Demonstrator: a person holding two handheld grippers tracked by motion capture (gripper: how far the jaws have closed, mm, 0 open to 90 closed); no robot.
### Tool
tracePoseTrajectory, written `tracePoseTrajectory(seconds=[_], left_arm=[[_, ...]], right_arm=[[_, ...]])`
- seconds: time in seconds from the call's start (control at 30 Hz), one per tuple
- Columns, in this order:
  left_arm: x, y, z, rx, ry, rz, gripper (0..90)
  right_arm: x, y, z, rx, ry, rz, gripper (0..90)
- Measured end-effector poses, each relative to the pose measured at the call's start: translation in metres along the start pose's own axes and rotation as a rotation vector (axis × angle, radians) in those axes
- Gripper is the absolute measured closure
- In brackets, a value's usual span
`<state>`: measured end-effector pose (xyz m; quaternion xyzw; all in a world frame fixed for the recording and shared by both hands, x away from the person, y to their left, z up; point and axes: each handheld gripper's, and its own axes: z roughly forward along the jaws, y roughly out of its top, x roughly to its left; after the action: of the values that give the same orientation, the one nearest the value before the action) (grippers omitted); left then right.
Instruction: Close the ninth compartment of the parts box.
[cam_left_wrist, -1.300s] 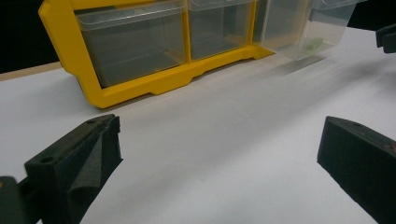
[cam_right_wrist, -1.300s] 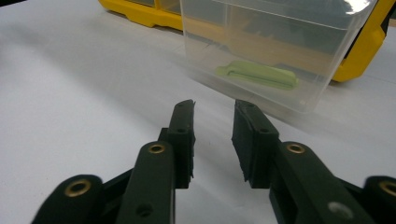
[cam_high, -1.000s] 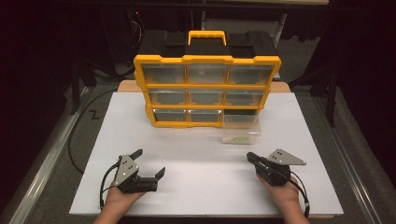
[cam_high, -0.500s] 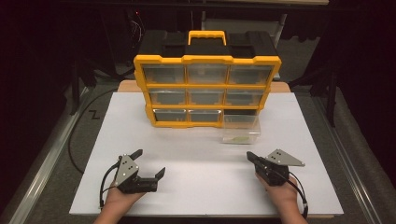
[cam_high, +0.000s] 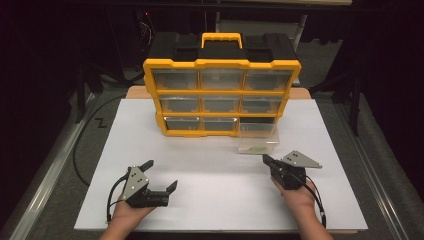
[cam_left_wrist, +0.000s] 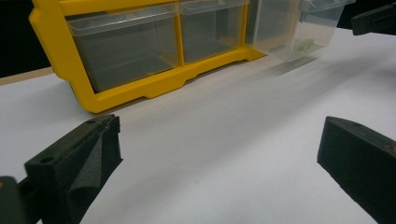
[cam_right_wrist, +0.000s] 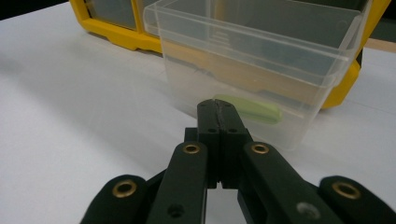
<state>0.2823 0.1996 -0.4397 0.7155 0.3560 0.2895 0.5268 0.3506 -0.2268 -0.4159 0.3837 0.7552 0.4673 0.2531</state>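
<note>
The clear drawer (cam_high: 258, 137) with a green piece (cam_right_wrist: 250, 108) inside stands pulled out at the organiser's (cam_high: 222, 98) bottom right. The right gripper (cam_high: 266, 160), jaws closed and empty, sits just before it; I'd guess pushing it in comes next. The left gripper (cam_high: 160, 176) rests wide open, empty, well off.

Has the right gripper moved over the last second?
No. The right gripper sits at the same spot below the pulled-out clear drawer, jaws shut.
</note>
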Motion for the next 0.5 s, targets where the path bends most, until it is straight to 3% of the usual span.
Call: tracePoseTrajectory(seconds=[0.5], left_arm=[[0.0,0.0,-0.001,-0.006,0.001,-0.002,0.4]], right_arm=[[-0.002,0.01,0.02,0.0,-0.017,0.018,90.0]])
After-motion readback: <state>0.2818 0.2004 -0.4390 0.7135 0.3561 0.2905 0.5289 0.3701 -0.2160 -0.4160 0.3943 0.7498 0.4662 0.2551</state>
